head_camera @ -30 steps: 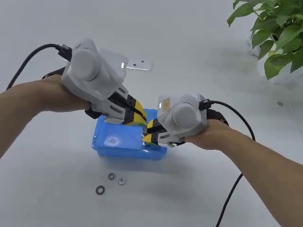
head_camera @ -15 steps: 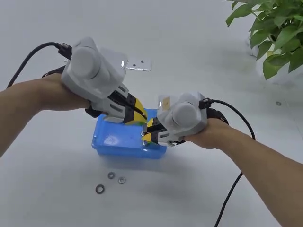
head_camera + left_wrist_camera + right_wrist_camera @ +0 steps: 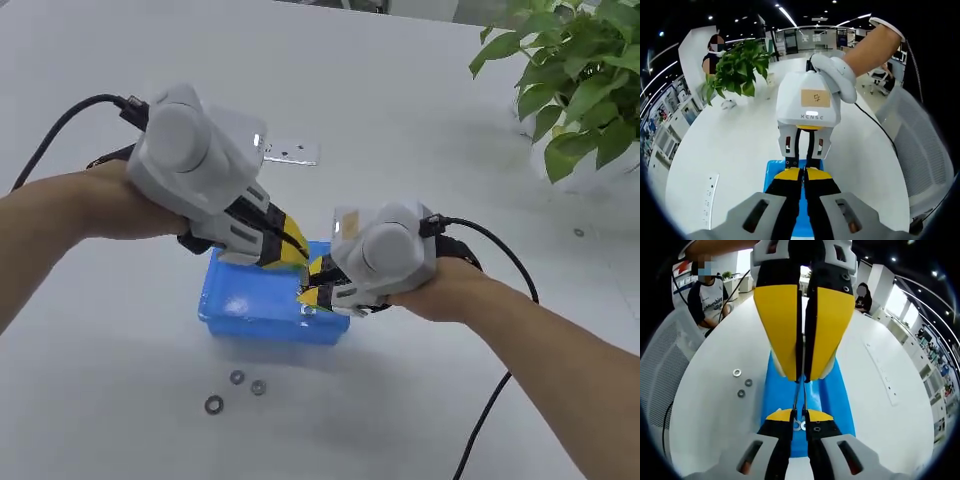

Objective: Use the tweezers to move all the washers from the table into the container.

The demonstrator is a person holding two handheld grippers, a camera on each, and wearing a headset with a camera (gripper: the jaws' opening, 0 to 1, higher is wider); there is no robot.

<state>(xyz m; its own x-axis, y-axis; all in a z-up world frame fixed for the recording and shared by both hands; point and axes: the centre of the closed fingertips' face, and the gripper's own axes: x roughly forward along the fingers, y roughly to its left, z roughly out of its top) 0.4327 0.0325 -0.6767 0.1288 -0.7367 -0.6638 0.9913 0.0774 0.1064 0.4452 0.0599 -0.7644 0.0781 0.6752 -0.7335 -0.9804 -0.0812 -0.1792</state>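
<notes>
Left claw (image 3: 292,250), right claw (image 3: 312,284) stayed over container (image 3: 248,302); tweezers (image 3: 799,394) apparently between.

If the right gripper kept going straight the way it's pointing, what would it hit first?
Probably the thin tweezers just ahead, held in the left gripper, whose yellow jaws face it above the blue container; depth unclear.

Three small flat silver metal washers (image 3: 237,377), loose and close together on the white table (image 3: 100,400), just in front of a shallow blue rectangular plastic container (image 3: 270,328). Slim silver metal tweezers (image 3: 799,397), lengthwise above that container's floor.
</notes>
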